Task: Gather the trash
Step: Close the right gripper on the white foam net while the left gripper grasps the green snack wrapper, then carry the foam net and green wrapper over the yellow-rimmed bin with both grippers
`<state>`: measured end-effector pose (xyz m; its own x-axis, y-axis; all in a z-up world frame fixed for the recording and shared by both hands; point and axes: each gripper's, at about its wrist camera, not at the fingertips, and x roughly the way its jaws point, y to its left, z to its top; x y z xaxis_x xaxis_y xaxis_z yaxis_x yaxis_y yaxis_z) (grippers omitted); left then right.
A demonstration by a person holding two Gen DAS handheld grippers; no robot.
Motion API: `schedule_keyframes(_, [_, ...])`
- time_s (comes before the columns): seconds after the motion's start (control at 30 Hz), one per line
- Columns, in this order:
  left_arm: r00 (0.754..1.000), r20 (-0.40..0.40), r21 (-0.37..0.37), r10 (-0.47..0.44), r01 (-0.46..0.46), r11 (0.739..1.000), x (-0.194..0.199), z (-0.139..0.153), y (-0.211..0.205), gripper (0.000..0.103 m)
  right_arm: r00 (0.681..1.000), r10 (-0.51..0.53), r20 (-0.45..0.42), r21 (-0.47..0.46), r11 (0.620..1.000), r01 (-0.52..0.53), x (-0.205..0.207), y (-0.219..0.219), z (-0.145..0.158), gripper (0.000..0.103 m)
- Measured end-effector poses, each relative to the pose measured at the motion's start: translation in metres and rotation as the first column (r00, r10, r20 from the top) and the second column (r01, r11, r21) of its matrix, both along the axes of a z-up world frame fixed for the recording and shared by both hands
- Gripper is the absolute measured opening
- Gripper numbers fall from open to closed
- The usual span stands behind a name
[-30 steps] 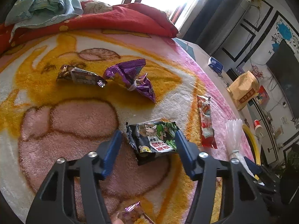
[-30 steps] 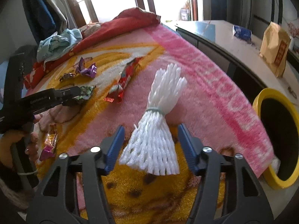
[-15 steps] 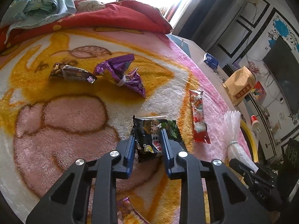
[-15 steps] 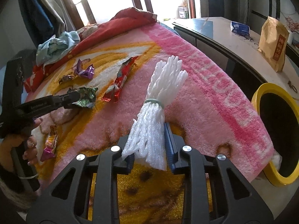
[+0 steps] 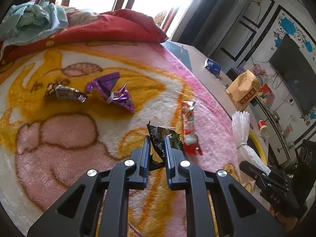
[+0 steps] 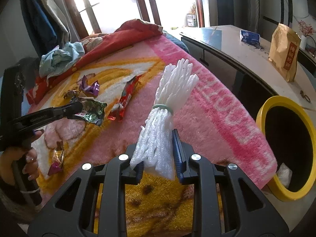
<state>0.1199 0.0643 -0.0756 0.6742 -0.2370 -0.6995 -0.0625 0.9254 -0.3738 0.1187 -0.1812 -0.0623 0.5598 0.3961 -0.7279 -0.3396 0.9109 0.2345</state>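
My left gripper is shut on a green and black snack wrapper, held just above the blanket; the wrapper also shows in the right wrist view. My right gripper is shut on a white foam net bundle tied with a green band, lifted off the blanket; the bundle also shows in the left wrist view. A red wrapper, a purple wrapper and a dark brown wrapper lie on the blanket. A yellow-rimmed bin stands to the right of the bed.
The bed has a pink and yellow blanket and a red quilt with light blue cloth at the far end. A small pink wrapper lies near the left hand. A desk beside the bed holds a brown paper bag.
Both grippers closed: the left on the green and black wrapper, the right on the foam bundle. Both items are now lifted a little off the blanket.
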Motion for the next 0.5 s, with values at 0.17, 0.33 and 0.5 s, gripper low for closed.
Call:
schedule_keyframes(0.17, [0.999, 0.031, -0.006, -0.018, 0.019, 1.000, -0.001, 0.013, -0.007, 0.012, 1.000, -0.017, 0.021, 0.008, 1.000, 0.017, 0.000, -0.010, 0.009, 0.019])
schedule_keyframes(0.33, [0.997, 0.060, -0.006, -0.046, 0.047, 0.999, 0.003, 0.026, -0.019, 0.012, 0.998, -0.044, 0.043, 0.019, 0.999, 0.043, 0.002, -0.022, 0.018, 0.019])
schedule_keyframes(0.5, [0.993, 0.084, -0.002, -0.080, 0.081, 0.997, 0.007, 0.037, -0.033, 0.012, 0.996, -0.069, 0.062, 0.021, 0.997, 0.068, 0.002, -0.034, 0.024, 0.019])
